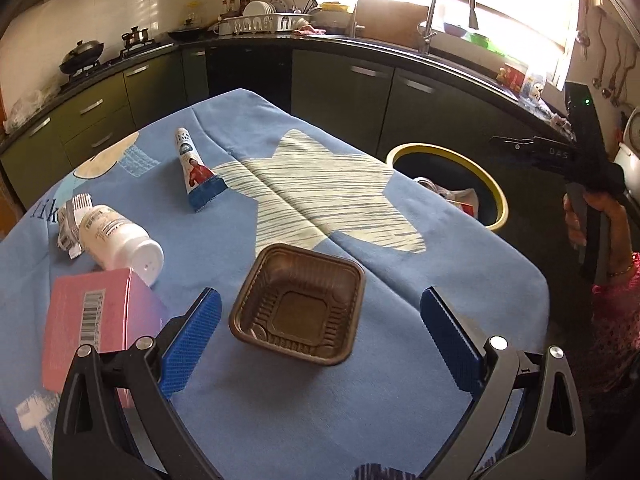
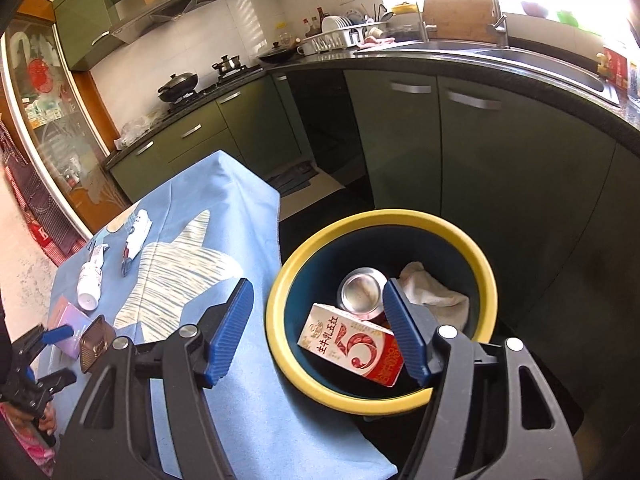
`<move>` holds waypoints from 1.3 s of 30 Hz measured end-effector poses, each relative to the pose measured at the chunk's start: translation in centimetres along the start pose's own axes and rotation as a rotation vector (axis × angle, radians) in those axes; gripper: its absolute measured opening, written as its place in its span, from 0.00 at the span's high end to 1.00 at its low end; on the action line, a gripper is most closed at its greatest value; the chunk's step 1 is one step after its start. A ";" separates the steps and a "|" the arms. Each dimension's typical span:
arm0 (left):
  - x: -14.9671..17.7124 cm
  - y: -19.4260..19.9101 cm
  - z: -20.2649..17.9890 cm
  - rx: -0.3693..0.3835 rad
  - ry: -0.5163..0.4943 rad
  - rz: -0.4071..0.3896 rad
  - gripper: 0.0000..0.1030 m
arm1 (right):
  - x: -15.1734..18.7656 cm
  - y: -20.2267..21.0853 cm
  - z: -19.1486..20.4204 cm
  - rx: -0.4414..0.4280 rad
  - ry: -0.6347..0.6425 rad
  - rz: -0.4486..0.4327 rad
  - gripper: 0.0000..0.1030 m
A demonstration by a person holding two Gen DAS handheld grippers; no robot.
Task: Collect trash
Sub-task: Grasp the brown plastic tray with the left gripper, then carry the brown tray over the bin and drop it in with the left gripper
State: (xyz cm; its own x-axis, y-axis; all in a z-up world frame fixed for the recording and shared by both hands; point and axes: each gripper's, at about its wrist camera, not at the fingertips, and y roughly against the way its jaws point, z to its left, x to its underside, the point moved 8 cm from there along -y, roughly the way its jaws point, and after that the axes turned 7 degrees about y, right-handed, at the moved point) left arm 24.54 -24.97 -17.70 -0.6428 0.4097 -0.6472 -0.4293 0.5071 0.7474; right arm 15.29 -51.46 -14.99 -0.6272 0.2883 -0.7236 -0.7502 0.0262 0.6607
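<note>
brown tray (image 1: 298, 307) btwn spread left gripper (image 1: 320, 320), right gripper (image 2: 320, 332) spread, empty, over bin (image 2: 280, 280)

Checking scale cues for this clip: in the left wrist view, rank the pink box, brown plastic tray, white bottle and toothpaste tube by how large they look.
1. Brown square plastic tray and pink cardboard box: similar, both nearest the camera.
2. White plastic bottle.
3. Toothpaste tube, farthest away.

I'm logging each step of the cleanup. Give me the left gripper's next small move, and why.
Probably ease the left gripper forward and down around the brown plastic tray, then close. Its jaws stand open and empty with the tray lying between and just ahead of them on the blue cloth.
</note>
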 end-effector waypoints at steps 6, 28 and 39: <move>-0.6 -2.4 0.6 0.002 -0.034 0.061 0.05 | 0.4 -0.9 0.4 -0.016 0.000 0.020 0.38; -0.2 -6.0 -0.1 0.006 -0.160 0.158 0.06 | 0.7 -2.3 1.9 -0.060 0.016 0.061 0.37; -0.8 -5.5 -0.1 0.006 -0.158 0.152 0.32 | 0.4 -2.5 2.7 -0.075 0.025 0.061 0.37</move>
State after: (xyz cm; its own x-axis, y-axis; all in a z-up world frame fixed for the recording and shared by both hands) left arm 27.36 -28.17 -21.32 -0.5922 0.5957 -0.5426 -0.3305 0.4345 0.8378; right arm 17.47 -48.80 -16.36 -0.6762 0.2632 -0.6881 -0.7238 -0.0626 0.6872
